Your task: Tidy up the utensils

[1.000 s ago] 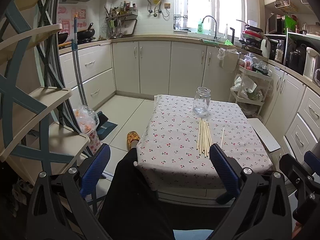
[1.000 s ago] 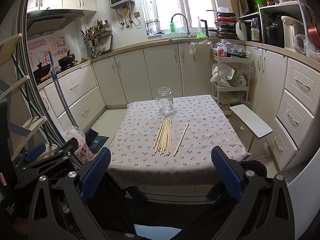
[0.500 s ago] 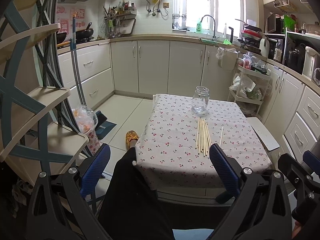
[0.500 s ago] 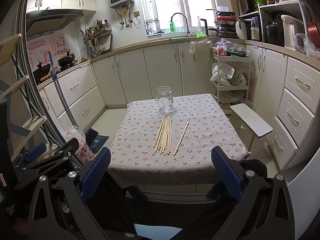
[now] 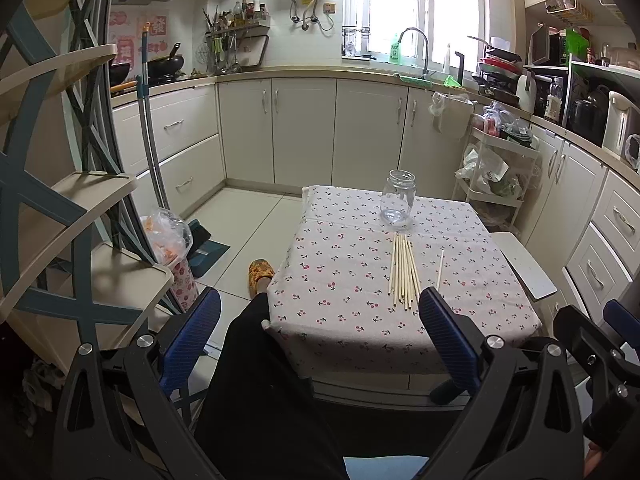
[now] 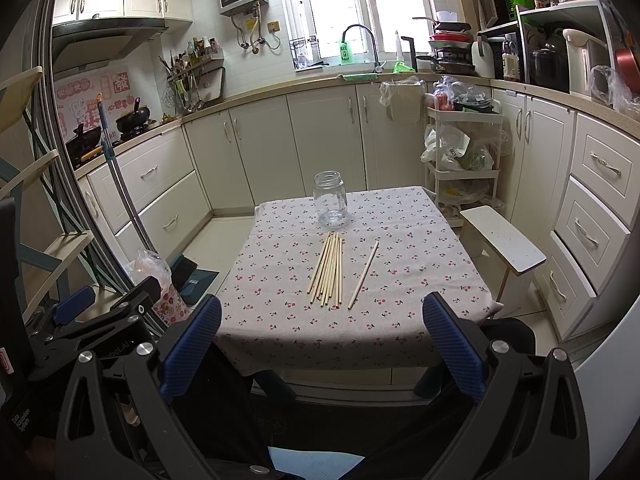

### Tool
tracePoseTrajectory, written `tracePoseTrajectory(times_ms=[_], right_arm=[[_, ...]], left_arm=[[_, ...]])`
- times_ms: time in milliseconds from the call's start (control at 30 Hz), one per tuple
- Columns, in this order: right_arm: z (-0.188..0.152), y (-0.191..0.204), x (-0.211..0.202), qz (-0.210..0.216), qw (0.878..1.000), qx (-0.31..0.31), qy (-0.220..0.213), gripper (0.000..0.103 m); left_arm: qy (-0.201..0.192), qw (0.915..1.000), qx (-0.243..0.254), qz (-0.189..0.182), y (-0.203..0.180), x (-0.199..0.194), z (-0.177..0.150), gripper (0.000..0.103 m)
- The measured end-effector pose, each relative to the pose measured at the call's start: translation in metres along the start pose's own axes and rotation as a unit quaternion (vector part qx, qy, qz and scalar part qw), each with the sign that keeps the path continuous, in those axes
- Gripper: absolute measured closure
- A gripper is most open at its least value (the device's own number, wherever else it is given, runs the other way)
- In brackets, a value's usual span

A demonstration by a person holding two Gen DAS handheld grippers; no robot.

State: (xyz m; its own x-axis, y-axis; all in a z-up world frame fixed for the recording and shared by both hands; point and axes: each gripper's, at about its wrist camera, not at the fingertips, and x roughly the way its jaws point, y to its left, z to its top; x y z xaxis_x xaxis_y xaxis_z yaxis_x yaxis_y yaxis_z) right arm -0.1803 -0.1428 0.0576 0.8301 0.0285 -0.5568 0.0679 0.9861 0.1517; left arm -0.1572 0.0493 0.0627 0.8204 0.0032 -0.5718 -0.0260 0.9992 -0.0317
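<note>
A bundle of several wooden chopsticks point(image 5: 403, 272) point(image 6: 329, 269) lies on the cherry-print tablecloth point(image 5: 340, 280) point(image 6: 408, 264). One single chopstick point(image 5: 440, 270) point(image 6: 363, 274) lies apart, just right of the bundle. An empty clear glass jar point(image 5: 397, 203) point(image 6: 330, 199) stands upright behind them. My left gripper point(image 5: 320, 340) is open and empty, held back from the table's near edge. My right gripper point(image 6: 322, 346) is open and empty, also short of the near edge. The left gripper also shows in the right wrist view point(image 6: 100, 312) at lower left.
A white stool point(image 6: 504, 244) stands right of the table. A wooden shelf unit point(image 5: 60, 208) and a mop handle point(image 5: 150, 140) stand at left. A bagged bin point(image 5: 172, 248) sits on the floor. Kitchen cabinets point(image 6: 320, 140) run behind. My black-clad leg point(image 5: 256, 380) is below.
Both grippers stay open and empty. The left view has drifted slightly; the table objects have not moved.
</note>
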Motion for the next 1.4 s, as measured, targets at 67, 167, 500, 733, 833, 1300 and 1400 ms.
tracePoseTrajectory(times_ms=[67,167,500,733,833,1300,1400], right_arm=[[0.0,0.0,0.0,0.0,1.0,0.0,0.001,0.006],[-0.001,0.001,0.0,0.001,1.0,0.002,-0.004,0.006],[-0.002,-0.008,0.031,-0.006,1.0,-0.002,0.001,0.006],[0.005,-0.045,0.116,-0.029,0.998,0.03,0.04,0.006],[0.009,-0.059,0.16,-0.03,0.996,0.034,0.07,0.031],[0.028,-0.1,0.362,-0.064,0.979,0.059,0.184,0.057],[0.032,-0.1,0.385,-0.075,0.977,0.045,0.195,0.06]], left_arm=[[0.001,1.0,0.0,-0.001,0.0,0.0,0.0,0.008],[0.002,1.0,0.0,-0.002,0.001,0.001,-0.001,0.008],[0.042,0.9978,0.024,-0.045,-0.006,0.045,-0.001,0.008],[0.059,0.9974,0.028,-0.03,-0.012,0.109,0.01,0.008],[0.073,0.9965,0.024,-0.032,-0.016,0.146,0.016,0.008],[0.123,0.9892,0.042,-0.067,-0.059,0.295,0.043,0.008],[0.128,0.9877,0.053,-0.073,-0.073,0.324,0.047,0.008]])
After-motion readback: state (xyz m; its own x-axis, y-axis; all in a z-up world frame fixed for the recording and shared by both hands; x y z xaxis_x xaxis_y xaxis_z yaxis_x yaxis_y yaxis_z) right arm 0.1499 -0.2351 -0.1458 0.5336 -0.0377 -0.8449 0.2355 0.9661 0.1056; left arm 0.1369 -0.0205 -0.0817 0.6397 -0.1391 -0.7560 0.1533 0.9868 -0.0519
